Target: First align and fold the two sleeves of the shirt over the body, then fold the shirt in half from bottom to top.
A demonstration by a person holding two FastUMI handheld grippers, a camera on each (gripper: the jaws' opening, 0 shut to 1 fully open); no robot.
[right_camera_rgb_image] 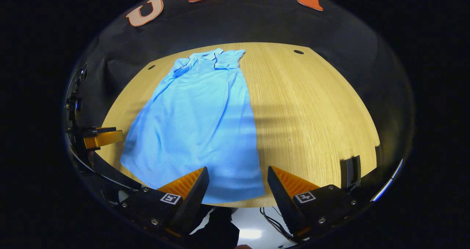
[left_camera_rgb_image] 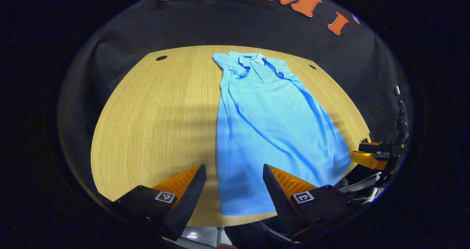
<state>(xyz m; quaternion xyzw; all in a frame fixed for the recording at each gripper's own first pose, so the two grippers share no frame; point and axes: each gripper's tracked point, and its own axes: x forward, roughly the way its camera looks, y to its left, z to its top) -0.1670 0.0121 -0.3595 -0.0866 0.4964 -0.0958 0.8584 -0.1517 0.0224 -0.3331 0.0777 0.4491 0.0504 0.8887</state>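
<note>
We see a light wood-grain desk with small dark round holes near its far corners. On it lies a blue polo shirt, spread flat, collar toward the far edge and hem at the near edge. Both short sleeves are folded in over the body. Beside the shirt we see bare desk surface.

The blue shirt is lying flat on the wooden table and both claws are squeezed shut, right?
Not quite. The shirt does lie flat on the table, but both claws are open: the left claw in the left gripper view, the right claw in the right gripper view.
</note>
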